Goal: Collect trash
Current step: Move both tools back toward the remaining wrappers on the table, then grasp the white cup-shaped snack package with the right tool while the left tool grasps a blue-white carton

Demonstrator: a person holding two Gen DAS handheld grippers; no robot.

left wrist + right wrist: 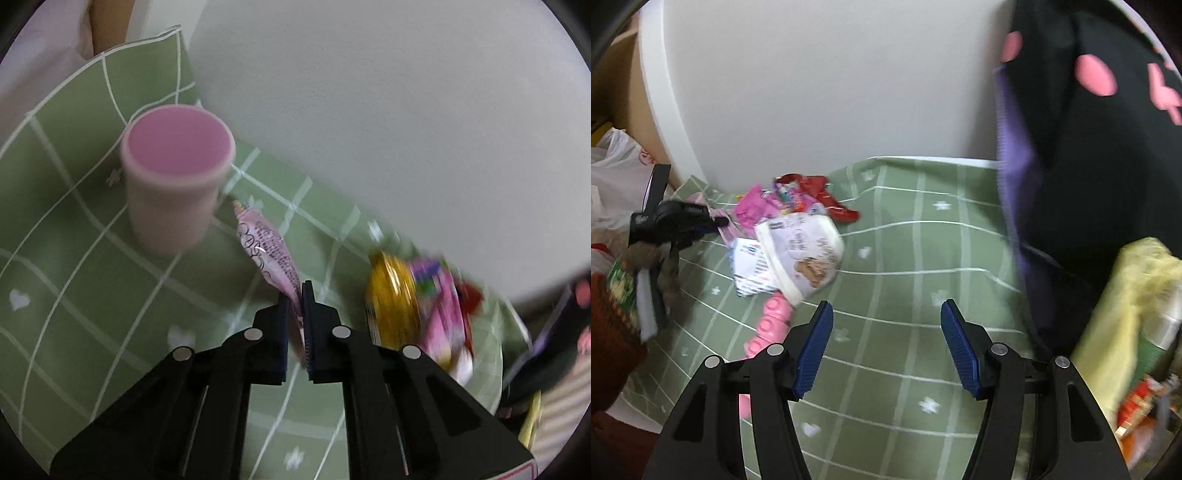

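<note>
My left gripper (295, 295) is shut on the lower end of a pink printed wrapper (266, 251), which sticks up from between the pads over the green checked cloth (74, 277). A pink cup (177, 173) stands upright just left of the wrapper. To the right lies a blurred heap with a gold packet (391, 302) and pink wrappers (443, 314). My right gripper (886, 314) is open above bare cloth, nothing between its fingers. Ahead and to its left lie a white bear-print wrapper (805, 254), a pink plastic piece (772, 325) and a red wrapper (827, 199). The left gripper (716, 221) shows at far left.
A white wall (831, 92) backs the table. A black bag with pink spots (1108, 147) fills the right side, with a yellow plastic bag (1126, 314) below it. A white plastic bag (613, 177) sits at the far left.
</note>
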